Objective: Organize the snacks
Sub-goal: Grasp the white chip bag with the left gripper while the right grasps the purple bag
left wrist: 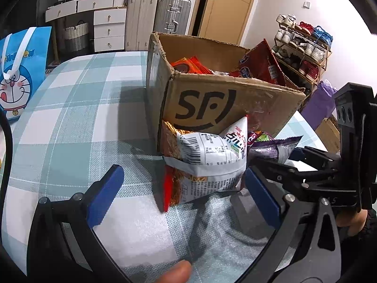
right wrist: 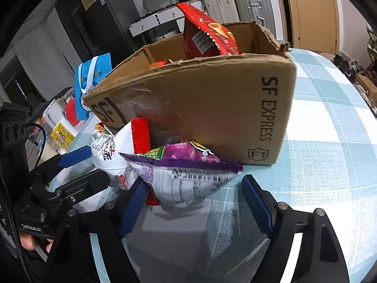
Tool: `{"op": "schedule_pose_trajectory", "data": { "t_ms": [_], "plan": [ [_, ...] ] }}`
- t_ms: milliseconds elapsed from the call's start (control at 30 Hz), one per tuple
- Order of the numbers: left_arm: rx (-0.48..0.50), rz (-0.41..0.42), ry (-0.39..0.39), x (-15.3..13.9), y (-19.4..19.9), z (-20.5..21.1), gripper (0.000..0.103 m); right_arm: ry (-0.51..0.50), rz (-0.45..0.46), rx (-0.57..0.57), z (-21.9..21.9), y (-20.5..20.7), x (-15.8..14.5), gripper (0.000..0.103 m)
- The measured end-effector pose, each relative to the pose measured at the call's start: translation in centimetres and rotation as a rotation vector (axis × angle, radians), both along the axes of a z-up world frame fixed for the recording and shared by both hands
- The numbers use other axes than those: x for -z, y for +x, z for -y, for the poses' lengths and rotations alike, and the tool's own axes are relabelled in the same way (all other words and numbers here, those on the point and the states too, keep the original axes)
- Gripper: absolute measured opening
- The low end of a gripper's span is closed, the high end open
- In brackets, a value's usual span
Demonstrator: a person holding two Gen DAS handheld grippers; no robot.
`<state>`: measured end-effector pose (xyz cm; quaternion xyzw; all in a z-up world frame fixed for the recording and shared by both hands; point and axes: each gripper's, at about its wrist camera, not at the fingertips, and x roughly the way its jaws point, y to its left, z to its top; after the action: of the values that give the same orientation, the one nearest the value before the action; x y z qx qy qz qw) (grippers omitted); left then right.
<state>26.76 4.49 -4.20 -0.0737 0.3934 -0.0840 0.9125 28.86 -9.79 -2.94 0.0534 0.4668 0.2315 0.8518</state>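
An open cardboard SF box (left wrist: 212,108) (right wrist: 200,108) stands on the teal plaid tablecloth (left wrist: 70,122), with red snack bags (left wrist: 256,68) (right wrist: 207,35) sticking out of it. A white and orange noodle snack bag (left wrist: 205,165) leans against the box front. My left gripper (left wrist: 182,174) is open, and this bag stands between its blue fingertips. Beside it lies a purple and white snack bag (right wrist: 186,179) (left wrist: 275,146). My right gripper (right wrist: 194,185) is around it, its pads not visibly pressing. The white bag (right wrist: 110,155) shows left of the purple one.
A blue cartoon gift bag (left wrist: 21,70) (right wrist: 92,87) stands at the table's far left. Off the table's right edge are a purple bag (left wrist: 318,103) and a shoe rack (left wrist: 304,47). Drawers and suitcases (left wrist: 172,11) line the back wall. A thumb (left wrist: 174,273) shows at the bottom.
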Motion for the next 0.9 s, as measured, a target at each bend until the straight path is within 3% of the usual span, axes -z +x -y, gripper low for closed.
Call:
{"op": "schedule_pose_trajectory", "data": {
  "t_ms": [267,500,900],
  "plan": [
    [0.001,-0.005,0.001,0.2,0.1,-0.1,0.102,0.005,0.017,0.001,-0.4,-0.2,0.0,0.075],
    [0.000,-0.004,-0.001,0.2,-0.1,-0.1,0.102,0.009,0.038,-0.035,0.1,-1.0,-0.3,0.049],
    [-0.014,-0.020,-0.026,0.5,0.1,-0.2,0.102,0.033,0.061,-0.029,1.6,-2.2,-1.0,0.031]
  ]
}}
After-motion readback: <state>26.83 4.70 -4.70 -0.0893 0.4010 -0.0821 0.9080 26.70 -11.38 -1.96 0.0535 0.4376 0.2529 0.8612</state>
